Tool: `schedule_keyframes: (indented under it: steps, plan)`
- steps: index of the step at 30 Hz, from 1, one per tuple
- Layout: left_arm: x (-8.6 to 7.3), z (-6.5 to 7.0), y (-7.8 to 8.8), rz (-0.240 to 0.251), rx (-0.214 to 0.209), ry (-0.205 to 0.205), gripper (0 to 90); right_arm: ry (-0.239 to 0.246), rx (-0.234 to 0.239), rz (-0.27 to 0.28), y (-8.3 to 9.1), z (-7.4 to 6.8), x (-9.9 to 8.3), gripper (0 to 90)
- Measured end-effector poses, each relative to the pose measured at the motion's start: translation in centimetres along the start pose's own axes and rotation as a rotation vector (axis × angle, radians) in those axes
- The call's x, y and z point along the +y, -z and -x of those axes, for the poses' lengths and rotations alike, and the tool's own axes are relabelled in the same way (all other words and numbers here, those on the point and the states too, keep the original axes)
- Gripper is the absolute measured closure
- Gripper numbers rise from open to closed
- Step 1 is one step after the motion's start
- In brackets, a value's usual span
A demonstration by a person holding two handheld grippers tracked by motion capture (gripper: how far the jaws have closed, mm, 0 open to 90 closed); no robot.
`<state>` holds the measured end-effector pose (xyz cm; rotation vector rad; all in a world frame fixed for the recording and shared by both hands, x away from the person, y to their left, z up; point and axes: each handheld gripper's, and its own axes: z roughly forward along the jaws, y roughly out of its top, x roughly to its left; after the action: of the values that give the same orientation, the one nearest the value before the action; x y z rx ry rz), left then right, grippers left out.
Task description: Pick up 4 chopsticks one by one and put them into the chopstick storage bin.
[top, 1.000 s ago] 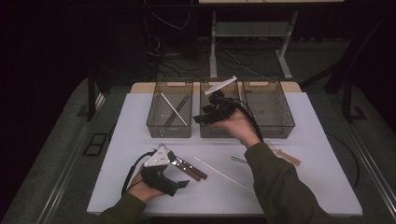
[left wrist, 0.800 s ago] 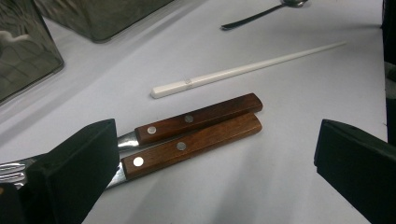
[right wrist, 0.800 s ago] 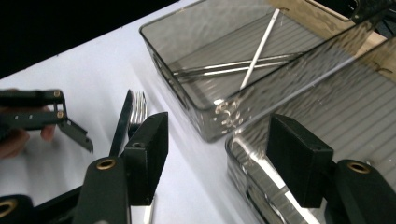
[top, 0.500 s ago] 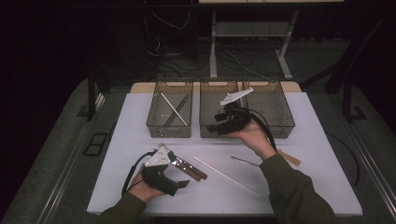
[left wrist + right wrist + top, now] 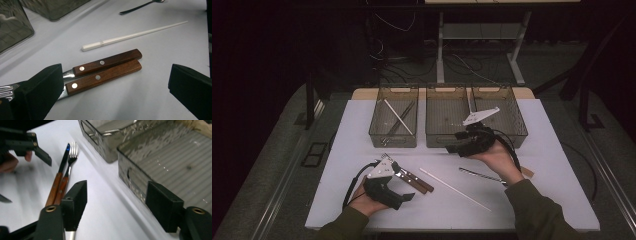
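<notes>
Wooden-handled knife (image 5: 107, 62) and fork (image 5: 102, 76) lie side by side on the white table (image 5: 562, 195), between the left gripper's (image 5: 404, 196) open, empty jaws.
Stiff, light, slick at the metal; grip the riveted handles. Right gripper (image 5: 453, 148), jaws just opening, holds nothing near the middle bin (image 5: 447, 140).

Dim surroundings, lit table, right view maybe motion-blurred.

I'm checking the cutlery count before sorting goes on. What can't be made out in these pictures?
- Fork and knife heads: left gripper view, hidden behind the near tong.
- Spoon bowl: left gripper view, cut off by the top edge.
- Left bin contents: high view, too small to tell apart.
</notes>
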<state>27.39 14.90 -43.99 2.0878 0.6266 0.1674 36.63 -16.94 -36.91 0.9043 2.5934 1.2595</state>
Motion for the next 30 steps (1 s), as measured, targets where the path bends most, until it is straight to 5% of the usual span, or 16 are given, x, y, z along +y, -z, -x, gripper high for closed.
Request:
schedule_keyframes:
  steps: [20,30]
  plan:
    - [0.0,0.0,0.1,-0.003,0.01,-0.016,0.0,0.008,0.041,-0.093,1.8,-1.7,-5.1,35.7]
    - [0.0,0.1,0.1,-0.004,0.016,-0.01,0.0,0.034,0.009,-0.136,2.6,-3.4,-7.2,43.2]
